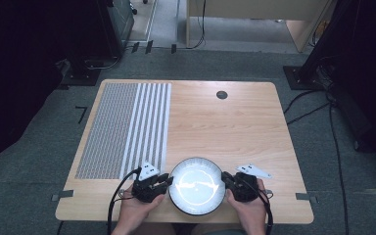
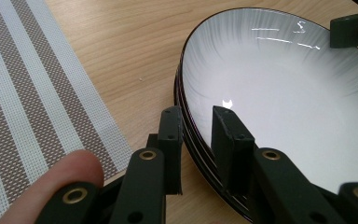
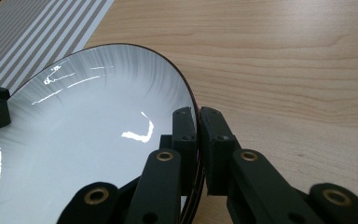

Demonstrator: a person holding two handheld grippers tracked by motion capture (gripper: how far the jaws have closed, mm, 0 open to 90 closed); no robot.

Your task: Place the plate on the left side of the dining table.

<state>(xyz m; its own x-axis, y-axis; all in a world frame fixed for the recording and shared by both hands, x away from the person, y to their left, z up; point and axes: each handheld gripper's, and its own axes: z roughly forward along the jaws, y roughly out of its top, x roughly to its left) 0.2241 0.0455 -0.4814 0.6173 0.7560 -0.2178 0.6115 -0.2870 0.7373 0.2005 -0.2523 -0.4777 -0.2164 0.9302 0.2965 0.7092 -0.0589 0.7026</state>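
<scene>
At the worktop's [image 1: 235, 127] near edge, centre, white dark-rimmed plate [image 1: 197, 185]. Right tool [image 3: 198, 122] pinched tight on its rim; left tool [image 2: 196, 122] straddles the opposite rim, jaws gapped. Risk: uneven grip, so plate may tilt or slip on lifting, glazed rim slick.

The near middle of the surface [image 1: 235, 127] is taken up by the plate [image 1: 197, 186], flanked closely by both tools. Open wood is left beyond it, bounded leftward by the flat striped mat [image 1: 122, 129].
</scene>
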